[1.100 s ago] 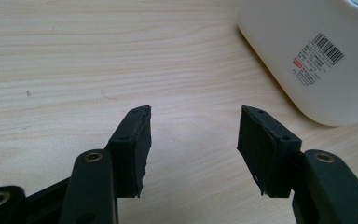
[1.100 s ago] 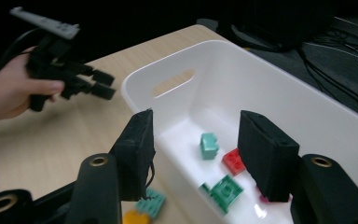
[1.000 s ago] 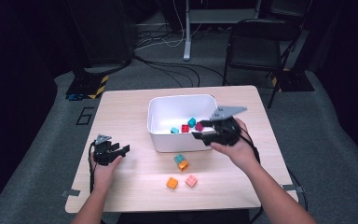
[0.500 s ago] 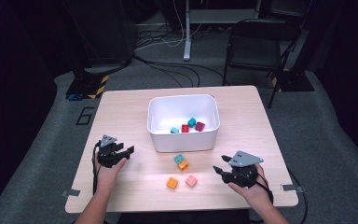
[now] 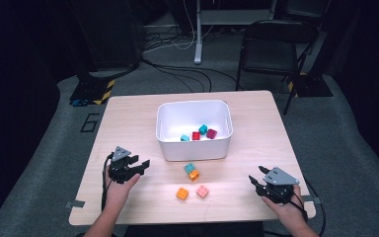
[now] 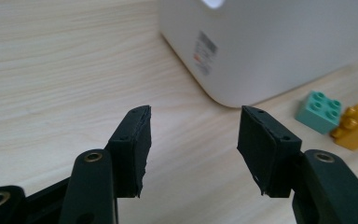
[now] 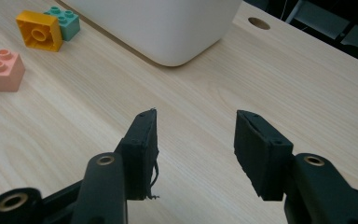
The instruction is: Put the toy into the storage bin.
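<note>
— So, how do the two grippers stand?

— Both are spread wide and hold nothing. The left gripper (image 5: 140, 165) has its jaws parted over bare wood, touching no block; in the left gripper view (image 6: 193, 144) the gap between them frames the corner of the white bin (image 6: 279, 42). The right gripper (image 5: 256, 178) is just as open, its jaws over bare table (image 7: 279, 84) with only wood grain between them (image 7: 193, 149).

— And the blocks?

— Four lie loose on the table in front of the bin (image 5: 195, 150). A teal block (image 5: 189, 168) and a yellow block (image 5: 194, 175) sit touching each other, just before the bin's near wall. Nearer the person, an orange block (image 5: 181, 193) and a pink block (image 5: 202, 191) lie side by side, slightly apart. Inside the bin are more blocks: two teal, one red, one dark pink.

— How are the hands posed?

— The left hand (image 5: 121, 180) rests near the table's left edge, its gripper aimed right toward the loose blocks. The right hand (image 5: 286, 207) sits at the near right corner, its gripper pointing left and forward, well apart from the blocks.
</note>
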A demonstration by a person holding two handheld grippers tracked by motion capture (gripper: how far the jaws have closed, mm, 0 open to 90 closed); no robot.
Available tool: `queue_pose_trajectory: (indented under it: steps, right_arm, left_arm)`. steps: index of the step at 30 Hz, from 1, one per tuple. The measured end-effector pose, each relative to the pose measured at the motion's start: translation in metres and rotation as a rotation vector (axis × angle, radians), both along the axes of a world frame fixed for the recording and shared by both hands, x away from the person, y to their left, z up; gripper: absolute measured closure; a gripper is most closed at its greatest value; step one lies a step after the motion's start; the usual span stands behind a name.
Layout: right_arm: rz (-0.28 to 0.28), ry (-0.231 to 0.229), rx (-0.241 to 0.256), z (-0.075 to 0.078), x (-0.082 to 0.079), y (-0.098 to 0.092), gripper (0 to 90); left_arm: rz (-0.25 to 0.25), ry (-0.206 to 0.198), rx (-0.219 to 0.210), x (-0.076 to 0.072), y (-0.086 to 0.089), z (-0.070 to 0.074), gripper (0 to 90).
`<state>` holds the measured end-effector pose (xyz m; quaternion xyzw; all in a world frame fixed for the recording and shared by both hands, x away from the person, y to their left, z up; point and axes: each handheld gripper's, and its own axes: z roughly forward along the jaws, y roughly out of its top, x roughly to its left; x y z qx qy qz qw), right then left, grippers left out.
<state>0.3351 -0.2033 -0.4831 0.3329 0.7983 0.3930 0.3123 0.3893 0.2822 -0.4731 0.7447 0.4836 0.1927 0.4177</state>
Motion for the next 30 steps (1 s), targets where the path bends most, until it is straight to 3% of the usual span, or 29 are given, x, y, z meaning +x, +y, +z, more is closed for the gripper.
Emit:
queue_pose_trajectory:
  steps: [8,10,12,14,16,17,19,25,30]
  right_arm:
    - [0.041,-0.085,-0.013,0.006,-0.004,-0.018,49.1]
    - [0.049,-0.102,-0.031,0.005,-0.003,-0.023,49.0]
    - [0.038,-0.082,-0.018,0.001,0.001,-0.029,49.1]
    - [0.029,-0.058,0.026,-0.001,0.008,-0.034,49.1]
    - [0.03,-0.058,0.046,0.0,0.012,-0.035,49.1]
    - [0.035,-0.086,0.033,0.0,0.015,-0.037,49.1]
    - [0.04,-0.09,0.024,-0.001,0.019,-0.038,49.1]
    - [-0.006,-0.124,0.053,-0.007,0.03,-0.045,49.1]
    - [-0.067,-0.088,0.119,-0.01,0.042,-0.053,49.1]
  left_arm:
    - [-0.094,-0.003,0.066,-0.026,-0.034,-0.002,44.0]
    - [-0.117,0.009,0.063,-0.031,-0.043,-0.005,44.0]
    - [-0.131,0.016,0.055,-0.035,-0.051,-0.007,44.0]
    - [-0.141,0.019,0.046,-0.038,-0.059,-0.009,44.0]
    - [-0.146,0.018,0.039,-0.04,-0.063,-0.011,44.0]
    - [-0.152,0.024,0.029,-0.043,-0.068,-0.013,44.0]
    - [-0.166,0.033,0.033,-0.046,-0.072,-0.016,44.0]
    - [-0.201,0.041,0.05,-0.054,-0.081,-0.023,43.9]
    - [-0.233,0.042,0.025,-0.059,-0.089,-0.027,43.6]
